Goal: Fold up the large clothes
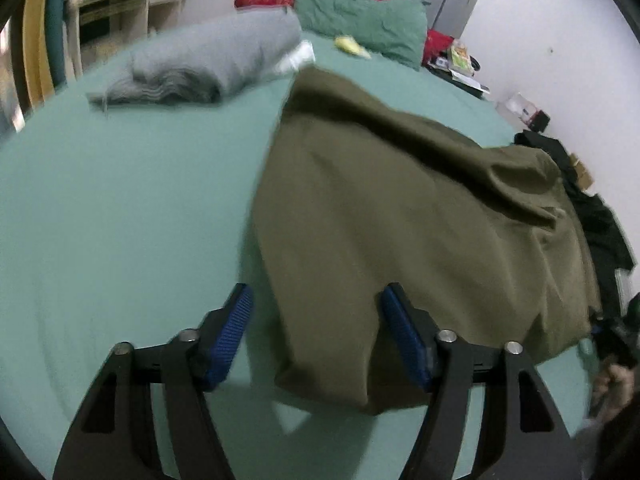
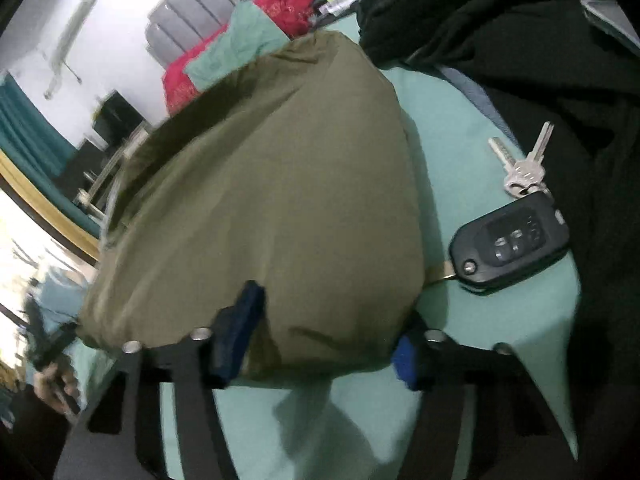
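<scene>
An olive green garment (image 1: 400,232) lies folded on the teal bed sheet (image 1: 120,220). My left gripper (image 1: 316,300) is open, its blue pads (image 1: 236,332) either side of the garment's near left corner, which hangs between them. In the right wrist view the same garment (image 2: 280,200) fills the middle. My right gripper (image 2: 328,320) is open, with the garment's near edge lying between the blue pads (image 2: 240,328). Neither gripper pinches the cloth.
A folded grey garment (image 1: 216,64) lies at the far left of the bed. Green (image 1: 360,20) and red pillows rest at the headboard. A car key fob with keys (image 2: 512,236) and black clothes (image 2: 540,60) lie right of the olive garment.
</scene>
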`<state>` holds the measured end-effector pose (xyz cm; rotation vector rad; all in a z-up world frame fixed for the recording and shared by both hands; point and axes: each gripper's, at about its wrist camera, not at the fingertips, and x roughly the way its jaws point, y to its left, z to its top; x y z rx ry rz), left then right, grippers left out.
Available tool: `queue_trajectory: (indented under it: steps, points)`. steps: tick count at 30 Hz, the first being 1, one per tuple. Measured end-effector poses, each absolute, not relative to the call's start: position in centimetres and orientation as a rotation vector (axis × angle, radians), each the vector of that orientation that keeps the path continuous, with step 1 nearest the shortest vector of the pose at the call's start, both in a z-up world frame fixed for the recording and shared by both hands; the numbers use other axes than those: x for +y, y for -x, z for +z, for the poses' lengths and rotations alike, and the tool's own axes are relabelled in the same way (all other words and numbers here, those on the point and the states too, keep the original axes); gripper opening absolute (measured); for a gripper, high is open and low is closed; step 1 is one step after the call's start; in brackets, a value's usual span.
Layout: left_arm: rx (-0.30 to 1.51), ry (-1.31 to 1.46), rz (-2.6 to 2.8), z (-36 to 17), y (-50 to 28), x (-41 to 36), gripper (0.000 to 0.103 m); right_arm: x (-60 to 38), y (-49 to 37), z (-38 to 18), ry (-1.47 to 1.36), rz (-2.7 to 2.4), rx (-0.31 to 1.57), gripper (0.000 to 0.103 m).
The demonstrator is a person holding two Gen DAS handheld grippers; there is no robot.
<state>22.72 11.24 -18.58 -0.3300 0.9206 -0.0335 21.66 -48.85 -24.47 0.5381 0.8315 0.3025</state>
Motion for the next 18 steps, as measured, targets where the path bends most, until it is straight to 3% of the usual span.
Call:
queue_trajectory:
  steps: [1, 4, 10, 18]
  points:
    - [0.952, 0.341, -0.071, -19.2, -22.8, 11.0, 0.021, -49.0, -21.5, -24.3, -0.560, 0.319, 0.821, 0.030]
    - [0.922, 0.260, -0.059, -18.0, -21.6, 9.6, 0.009, -48.7, -20.4, -22.6, -0.535, 0.317, 0.790, 0.021]
    - [0.880, 0.313, -0.046, -15.0, -16.0, 10.5, 0.008, -47.8, -15.5, -19.8, -0.512, 0.307, 0.771, 0.019]
    - [0.996, 0.302, -0.072, -14.3, -7.1, 9.2, 0.011, -48.3, -7.6, -18.5, -0.449, 0.279, 0.817, 0.020]
